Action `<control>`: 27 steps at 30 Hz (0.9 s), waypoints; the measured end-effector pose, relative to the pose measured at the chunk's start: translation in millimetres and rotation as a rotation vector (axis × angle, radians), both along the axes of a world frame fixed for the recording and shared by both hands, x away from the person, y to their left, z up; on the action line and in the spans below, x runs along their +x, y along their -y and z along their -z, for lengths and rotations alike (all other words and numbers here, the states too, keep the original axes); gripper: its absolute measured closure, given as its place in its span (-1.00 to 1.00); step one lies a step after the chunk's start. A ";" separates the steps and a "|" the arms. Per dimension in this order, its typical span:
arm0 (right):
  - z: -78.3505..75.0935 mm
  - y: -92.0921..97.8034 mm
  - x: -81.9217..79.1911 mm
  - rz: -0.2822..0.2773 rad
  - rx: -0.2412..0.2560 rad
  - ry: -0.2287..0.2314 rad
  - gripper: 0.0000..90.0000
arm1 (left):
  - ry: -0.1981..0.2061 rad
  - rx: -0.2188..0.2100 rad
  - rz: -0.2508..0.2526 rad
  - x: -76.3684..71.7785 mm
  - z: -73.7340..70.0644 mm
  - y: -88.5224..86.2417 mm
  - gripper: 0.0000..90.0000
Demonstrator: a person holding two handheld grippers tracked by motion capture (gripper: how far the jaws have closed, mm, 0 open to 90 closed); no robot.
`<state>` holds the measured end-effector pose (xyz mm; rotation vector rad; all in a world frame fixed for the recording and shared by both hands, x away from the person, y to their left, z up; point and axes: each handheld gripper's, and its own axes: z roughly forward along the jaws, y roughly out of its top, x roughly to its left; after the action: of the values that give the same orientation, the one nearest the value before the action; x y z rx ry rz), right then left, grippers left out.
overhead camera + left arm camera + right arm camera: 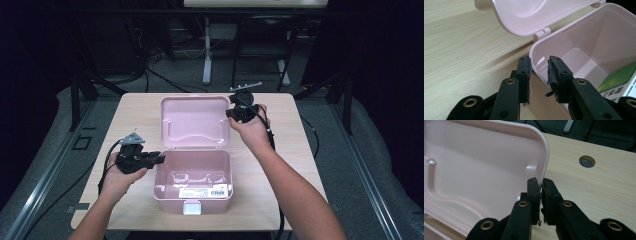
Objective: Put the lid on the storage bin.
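A pink plastic box (pixel 192 182) sits near the front middle of a light wooden table (pixel 140 112), with its hinged lid (pixel 194 121) swung up and back so the inside of the lid faces the person. In the high view, the box's front wall carries a white label with a barcode and a small white latch below it. The left gripper (pixel 159 159), held in the person's left hand (pixel 119 177), is at the left wall of the box near its top rim. In the left gripper view its jaws stand apart, one on the outside of the wall and one inside the box, straddling the rim (pixel 535 51) without pressing on it; the black pads (pixel 527 75) look worn and frayed at their edges. Inside the box (pixel 586 57), at the lower right of that view, lies a green and white printed packet (pixel 619 80). One of the lid's hinges (pixel 541 33) shows just above the rim. The right gripper (pixel 231 113), held in the person's right hand (pixel 252 131), is at the right edge of the raised lid. In the right gripper view its jaws are pinched onto the lid's edge (pixel 546 162), one pad on the inner face and one on the outer face. Behind the lid in that view, the table (pixel 599 190) has a round hole (pixel 587 161) in it. Cables trail from both grippers toward the person's side.
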<state>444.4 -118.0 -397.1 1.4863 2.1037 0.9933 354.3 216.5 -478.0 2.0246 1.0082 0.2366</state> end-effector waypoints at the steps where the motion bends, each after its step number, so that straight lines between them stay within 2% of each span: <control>1: -0.8 0.0 -1.1 -0.001 0.002 0.003 0.90 | -0.001 0.000 0.000 0.0 0.0 0.0 0.57; 8: -8.1 0.0 -12.9 -0.026 0.015 0.029 0.91 | -0.005 -0.002 -0.001 0.0 2.0 2.1 0.60; 12: -10.7 -0.3 -17.1 -0.035 -0.001 0.044 0.91 | -0.010 -0.012 -0.002 1.0 1.5 0.7 0.63; 27: -14.3 2.1 -25.8 -0.038 0.002 0.072 0.91 | 0.022 -0.020 -0.031 7.2 1.9 2.1 0.76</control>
<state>418.6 -120.2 -382.8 1.3953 2.0882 1.0473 361.4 214.4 -479.9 1.9855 1.0245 0.2634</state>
